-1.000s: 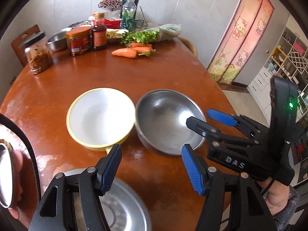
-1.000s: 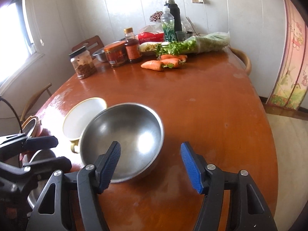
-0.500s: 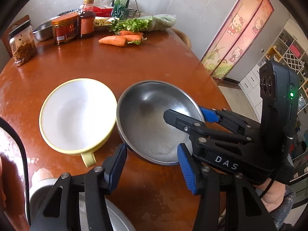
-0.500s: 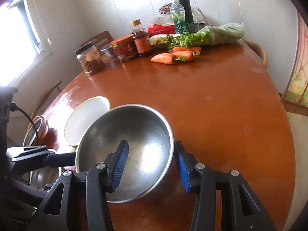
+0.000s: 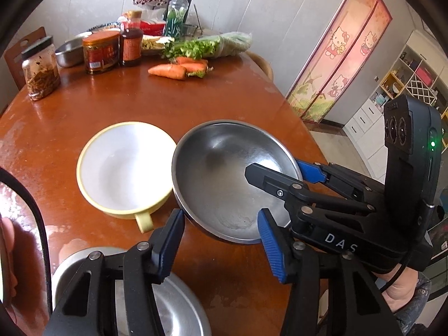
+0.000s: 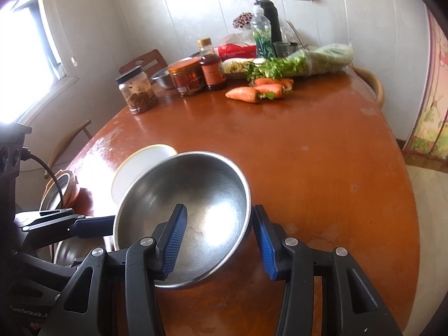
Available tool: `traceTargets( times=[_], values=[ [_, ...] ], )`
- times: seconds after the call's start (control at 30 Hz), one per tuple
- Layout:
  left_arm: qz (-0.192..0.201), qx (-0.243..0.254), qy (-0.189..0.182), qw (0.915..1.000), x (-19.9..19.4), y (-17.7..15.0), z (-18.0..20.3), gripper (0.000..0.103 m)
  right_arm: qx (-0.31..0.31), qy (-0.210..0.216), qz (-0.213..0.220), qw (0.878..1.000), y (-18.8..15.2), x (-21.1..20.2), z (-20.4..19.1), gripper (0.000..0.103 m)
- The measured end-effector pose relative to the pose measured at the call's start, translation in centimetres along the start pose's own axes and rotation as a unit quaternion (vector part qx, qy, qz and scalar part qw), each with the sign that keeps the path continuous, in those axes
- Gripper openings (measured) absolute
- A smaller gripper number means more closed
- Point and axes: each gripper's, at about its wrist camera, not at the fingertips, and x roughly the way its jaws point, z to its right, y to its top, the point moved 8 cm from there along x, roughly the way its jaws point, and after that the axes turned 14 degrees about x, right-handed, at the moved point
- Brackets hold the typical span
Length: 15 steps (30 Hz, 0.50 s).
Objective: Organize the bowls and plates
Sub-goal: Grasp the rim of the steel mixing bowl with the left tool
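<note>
A steel bowl (image 5: 218, 162) (image 6: 201, 184) hangs tilted just above the brown table (image 5: 196, 106), and its rim overlaps a yellow bowl with a white inside and a handle (image 5: 123, 168) (image 6: 140, 165). My right gripper (image 6: 218, 215) (image 5: 277, 168) is shut on the bowl's right wall, one pad inside and one outside. My left gripper (image 5: 221, 218) (image 6: 92, 224) is closed on the bowl's near-left rim, its left pad against the outer wall and its right pad over the inside. A steel plate (image 5: 173, 308) lies under the left gripper.
At the far end of the table are carrots (image 5: 170, 71), bagged greens (image 5: 212, 46), jars (image 5: 42, 70), bottles and a small steel bowl (image 5: 70, 53). A stack of dishes (image 6: 58, 187) sits at the table's left edge. Chairs stand around the table.
Both grippers moved in and closed on the steel bowl. The bowl has come off the table, tilted, and now overlaps the yellow bowl's rim.
</note>
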Motion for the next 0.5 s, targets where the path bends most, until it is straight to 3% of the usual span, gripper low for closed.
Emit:
traceTargets(
  times=[0.5],
  values=[
    [0.056, -0.002, 0.035, 0.9978, -7.6, -2.5, -2.5, 0.054, -0.042, 0.02, 0.022, 0.999, -1.3, -3.0, -7.5, 0.05]
  ],
)
